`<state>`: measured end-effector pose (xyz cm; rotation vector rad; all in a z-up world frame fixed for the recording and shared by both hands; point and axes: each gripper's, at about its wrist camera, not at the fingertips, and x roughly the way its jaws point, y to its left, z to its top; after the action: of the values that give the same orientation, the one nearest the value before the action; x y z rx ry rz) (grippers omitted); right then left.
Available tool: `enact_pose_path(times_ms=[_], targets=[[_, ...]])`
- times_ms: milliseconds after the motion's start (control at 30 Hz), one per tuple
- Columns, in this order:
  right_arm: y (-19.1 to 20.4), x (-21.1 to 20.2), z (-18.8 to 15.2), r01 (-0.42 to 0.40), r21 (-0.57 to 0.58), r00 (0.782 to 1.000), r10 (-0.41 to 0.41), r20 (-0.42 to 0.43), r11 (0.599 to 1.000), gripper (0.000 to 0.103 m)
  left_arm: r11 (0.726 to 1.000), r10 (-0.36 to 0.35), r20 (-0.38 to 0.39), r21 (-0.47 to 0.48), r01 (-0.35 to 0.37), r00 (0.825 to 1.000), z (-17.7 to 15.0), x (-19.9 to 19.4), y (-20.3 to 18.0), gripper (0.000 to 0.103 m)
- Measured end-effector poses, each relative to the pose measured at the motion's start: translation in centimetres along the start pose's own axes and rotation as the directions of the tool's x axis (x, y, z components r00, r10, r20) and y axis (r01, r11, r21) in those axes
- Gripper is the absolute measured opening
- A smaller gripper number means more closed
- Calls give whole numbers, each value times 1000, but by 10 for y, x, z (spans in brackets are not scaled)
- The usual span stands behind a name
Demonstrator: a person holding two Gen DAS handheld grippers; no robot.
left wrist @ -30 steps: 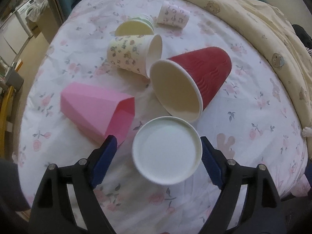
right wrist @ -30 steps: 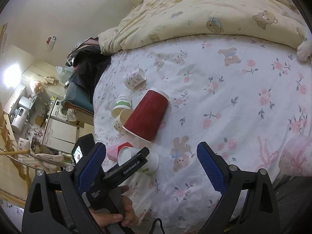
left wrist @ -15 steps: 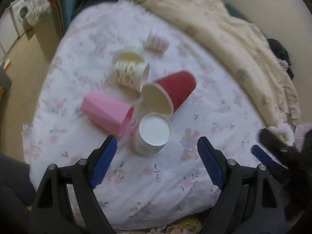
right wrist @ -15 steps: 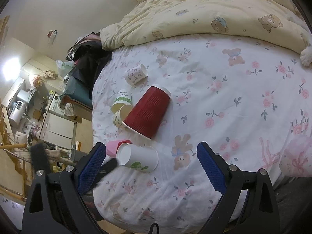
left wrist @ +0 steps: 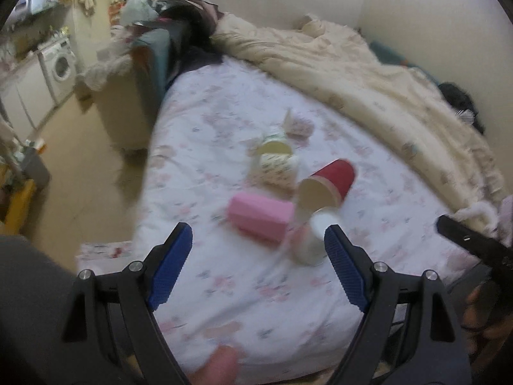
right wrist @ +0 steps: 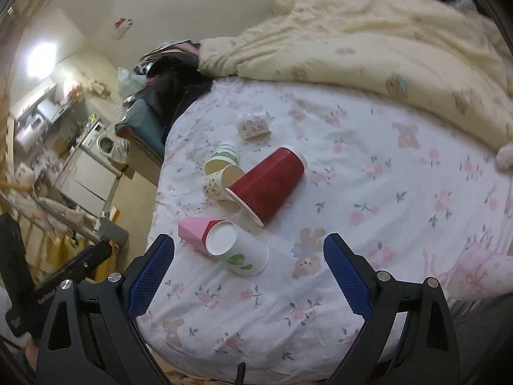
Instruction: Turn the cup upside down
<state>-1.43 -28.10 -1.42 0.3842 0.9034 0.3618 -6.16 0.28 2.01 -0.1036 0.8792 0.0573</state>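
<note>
A white paper cup with a green mark lies on its side on the floral bed sheet, mouth toward the left; it also shows blurred in the left wrist view. My right gripper is open and empty, just in front of it. My left gripper is open and empty, pulled back from the cups near the bed's front edge. A red cup, a pink cup and a patterned cream cup also lie on their sides.
A green-striped cup and a small pink-patterned cup sit farther back. A cream quilt is heaped along the far side. The bed drops off on the left to a floor with a washing machine.
My left gripper has let go of the white cup and drawn back and up; the cup now lies on its side beside the pink cup. My right gripper has shifted slightly.
</note>
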Motion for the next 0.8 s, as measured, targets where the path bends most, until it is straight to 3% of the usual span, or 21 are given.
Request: enact_pose_path(times_ms=[233,300,533,800], targets=[[31,-5,-40,87,-121,996,-85,25,989,97,999,37,7,4,-37,999,-38,-2,7,92],[40,-5,-53,115,-155,993,-110,43,981,97,1000,26,14,-6,-26,1000,-43,-2,7,102],[50,9,-68,151,-207,988,-144,48,967,97,998,61,53,8,-62,997,-47,-2,5,103],[44,20,-66,156,-175,988,-153,30,972,97,999,36,34,-19,-35,999,-48,4,7,103]])
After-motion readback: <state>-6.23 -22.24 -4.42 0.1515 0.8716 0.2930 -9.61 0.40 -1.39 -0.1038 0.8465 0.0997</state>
